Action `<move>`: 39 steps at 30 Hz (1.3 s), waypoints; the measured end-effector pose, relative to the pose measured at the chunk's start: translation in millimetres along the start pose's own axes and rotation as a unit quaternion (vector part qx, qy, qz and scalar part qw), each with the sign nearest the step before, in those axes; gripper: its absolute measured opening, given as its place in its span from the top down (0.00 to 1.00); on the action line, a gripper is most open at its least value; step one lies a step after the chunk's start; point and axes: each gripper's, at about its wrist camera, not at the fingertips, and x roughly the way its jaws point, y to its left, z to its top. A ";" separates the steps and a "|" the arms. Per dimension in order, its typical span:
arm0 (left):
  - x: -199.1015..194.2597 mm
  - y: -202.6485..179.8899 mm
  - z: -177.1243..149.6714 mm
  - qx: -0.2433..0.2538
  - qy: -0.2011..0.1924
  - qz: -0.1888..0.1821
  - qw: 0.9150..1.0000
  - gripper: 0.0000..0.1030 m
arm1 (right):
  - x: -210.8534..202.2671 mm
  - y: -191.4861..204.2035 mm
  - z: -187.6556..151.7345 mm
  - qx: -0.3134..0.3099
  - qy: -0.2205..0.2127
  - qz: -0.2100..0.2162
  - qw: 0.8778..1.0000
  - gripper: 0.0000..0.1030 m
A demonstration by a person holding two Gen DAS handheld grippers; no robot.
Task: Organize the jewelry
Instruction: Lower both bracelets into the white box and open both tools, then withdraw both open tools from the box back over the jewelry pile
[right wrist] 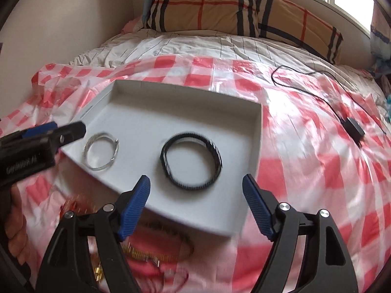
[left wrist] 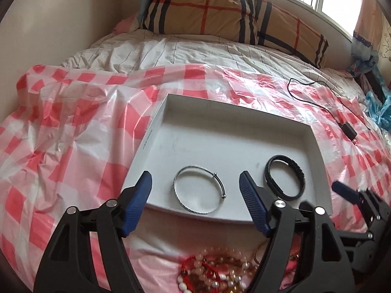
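Two bracelets already lie in the white tray (left wrist: 244,131): a silver bangle (left wrist: 200,190) toward its near left and a black band (left wrist: 284,176) to its right, apart from each other and flat on the tray floor. The rest of the jewelry, a heap of beads (left wrist: 215,273), sits on the checked sheet (left wrist: 61,127) in front of the tray's near edge, almost under the tools.

Both tools are spread wide with nothing between the jaws. The left tool (left wrist: 195,205) hangs over the bangle; the right tool (right wrist: 195,205) hangs just short of the black band, which shows between its fingers.

The heap looks like the main worry. The strands lie knotted over one another, so a pinch at one could drag neighbours up with it, and a trailing loop could catch the tray's near edge and tip or shove the tray.

The footing is poor too. The tray rests on slick plastic over a soft bed, not a counter, so any downward press could tilt it, and the bangle, being round and thin, could slide or roll toward the low side.

The two tools work close together over a small area; in the right wrist view the left tool (right wrist: 80,128) juts in above the bangle, so a careless swing could knock them together.

A cable and adapter (left wrist: 348,129) lie off to the right, well clear.
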 end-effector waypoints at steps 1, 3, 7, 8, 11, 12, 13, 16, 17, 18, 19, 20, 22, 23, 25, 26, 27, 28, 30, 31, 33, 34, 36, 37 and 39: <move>-6.3 0.2 -4.0 0.000 0.000 -0.002 1.000 0.29 | -7.8 -0.1 -7.6 0.003 0.001 0.001 1.000 0.26; -17.9 -0.4 -14.3 0.000 0.002 -0.007 1.000 0.26 | -23.8 0.0 -23.8 0.005 0.005 0.004 1.000 0.25; -32.8 -1.8 -37.3 0.006 0.011 -0.011 1.000 0.23 | -49.6 0.2 -51.8 0.020 0.016 0.016 1.000 0.23; -36.6 -1.3 -43.5 0.008 0.013 -0.013 1.000 0.23 | -55.2 0.6 -57.8 0.027 0.018 0.019 0.999 0.22; -43.3 -0.2 -55.8 0.012 0.014 -0.011 1.000 0.20 | -68.6 3.8 -72.0 0.041 0.017 0.022 0.999 0.20; -44.2 0.5 -59.2 0.012 0.015 -0.012 1.000 0.20 | -71.6 4.9 -76.1 0.047 0.016 0.024 0.998 0.20; -44.5 1.0 -61.9 0.013 0.017 -0.013 1.000 0.20 | -73.1 6.0 -79.6 0.052 0.015 0.025 0.998 0.20; -41.5 1.3 -67.7 0.016 0.021 -0.010 1.000 0.19 | -73.7 7.1 -82.7 0.057 0.014 0.019 0.998 0.20; -38.8 1.0 -68.7 0.017 0.024 -0.010 1.000 0.19 | -74.3 5.8 -82.4 0.063 0.010 0.018 0.998 0.19; -37.2 0.7 -69.2 0.018 0.026 -0.010 0.999 0.19 | -72.6 4.8 -82.4 0.066 0.013 0.018 0.998 0.19; -36.3 0.8 -69.4 0.019 0.025 -0.009 0.999 0.19 | -70.3 4.8 -82.7 0.067 0.019 0.018 0.997 0.19; -36.2 0.7 -69.6 0.020 0.024 -0.007 0.999 0.19 | -69.4 4.6 -83.2 0.068 0.021 0.018 0.997 0.19; -35.5 1.0 -69.2 0.021 0.022 -0.005 1.000 0.18 | -69.0 4.6 -83.0 0.068 0.021 0.015 0.997 0.19; -34.6 2.0 -68.9 0.017 0.023 -0.006 1.000 0.18 | -68.6 4.9 -82.9 0.066 0.021 0.014 0.997 0.19; -34.5 2.9 -68.6 0.014 0.022 -0.005 1.000 0.17 | -68.3 6.6 -82.9 0.062 0.022 0.012 0.998 0.19; -34.4 3.5 -68.5 0.012 0.022 -0.005 1.000 0.17 | -68.2 7.5 -82.7 0.059 0.022 0.011 0.998 0.19; -34.2 3.8 -68.2 0.012 0.022 -0.004 1.000 0.17 | -68.1 8.6 -82.6 0.056 0.022 0.009 0.998 0.19; -33.8 3.9 -67.9 0.012 0.022 -0.004 1.000 0.17 | -67.9 9.5 -82.5 0.054 0.023 0.008 0.998 0.19; -34.2 4.3 -68.9 0.011 0.023 -0.005 1.000 0.17 | -67.4 11.3 -82.2 0.050 0.023 0.006 0.998 0.18; -34.1 4.3 -68.9 0.012 0.022 -0.005 1.000 0.17 | -67.7 11.5 -82.3 0.048 0.023 0.004 0.999 0.18; -33.8 4.6 -68.8 0.012 0.023 -0.005 1.000 0.17 | -68.0 12.8 -82.1 0.045 0.023 0.002 0.999 0.18; -34.0 4.3 -69.0 0.012 0.022 -0.005 1.000 0.17 | -68.1 12.9 -82.1 0.044 0.022 0.001 0.999 0.18; -33.7 4.9 -69.4 0.011 0.023 -0.005 1.000 0.16 | -67.8 14.0 -82.0 0.041 0.023 0.000 0.999 0.18; -33.4 5.2 -69.5 0.010 0.023 -0.005 1.000 0.16 | -67.9 14.5 -81.8 0.040 0.023 0.000 0.999 0.18; -33.0 5.5 -69.4 0.011 0.024 -0.005 1.000 0.16 | -68.2 15.2 -81.7 0.039 0.022 -0.001 0.999 0.18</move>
